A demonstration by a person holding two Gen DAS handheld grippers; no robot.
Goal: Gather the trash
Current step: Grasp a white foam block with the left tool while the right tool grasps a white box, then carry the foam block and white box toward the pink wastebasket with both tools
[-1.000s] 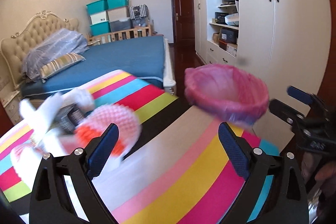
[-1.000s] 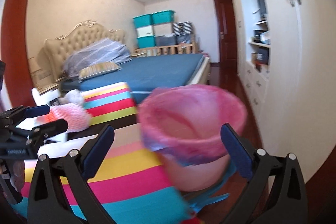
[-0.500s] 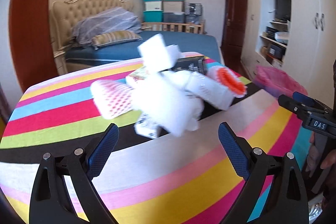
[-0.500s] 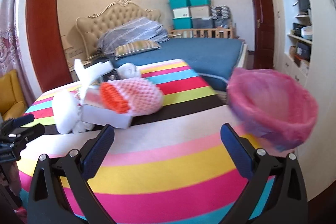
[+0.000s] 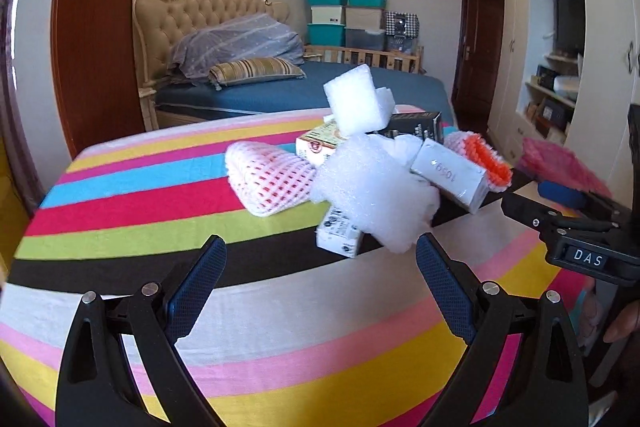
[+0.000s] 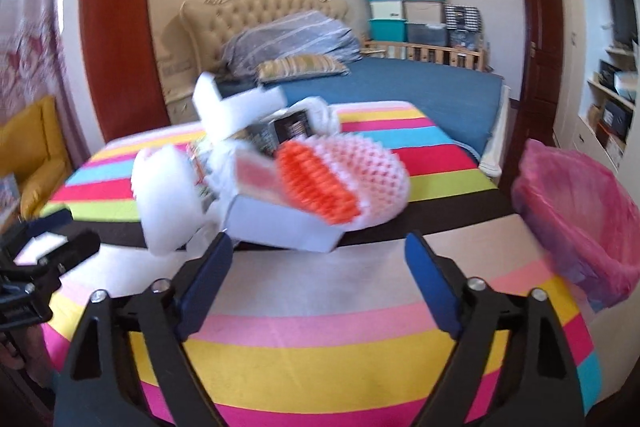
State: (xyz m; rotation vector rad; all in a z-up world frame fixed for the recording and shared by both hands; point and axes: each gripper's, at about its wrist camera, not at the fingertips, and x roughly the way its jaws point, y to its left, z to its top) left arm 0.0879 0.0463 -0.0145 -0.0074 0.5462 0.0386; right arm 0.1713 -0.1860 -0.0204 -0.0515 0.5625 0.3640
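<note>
Left wrist view: the left gripper (image 5: 320, 283), jaws open and empty, now faces the trash pile (image 5: 372, 171) on the striped table (image 5: 160, 211); a second ago it faced the pink-lined bin (image 5: 560, 163), now right of the pile.

Right wrist view: the right gripper (image 6: 316, 283) has likewise swung from bin (image 6: 580, 215) to pile (image 6: 280, 179); its jaws have just been closing, nothing between them. Judgement: collection is about to begin.

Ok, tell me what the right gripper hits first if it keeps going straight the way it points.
Most likely the grey-white box at the near edge of the trash pile, just ahead of the open right gripper. The pink foam net lies behind it. Depth is uncertain.
</note>
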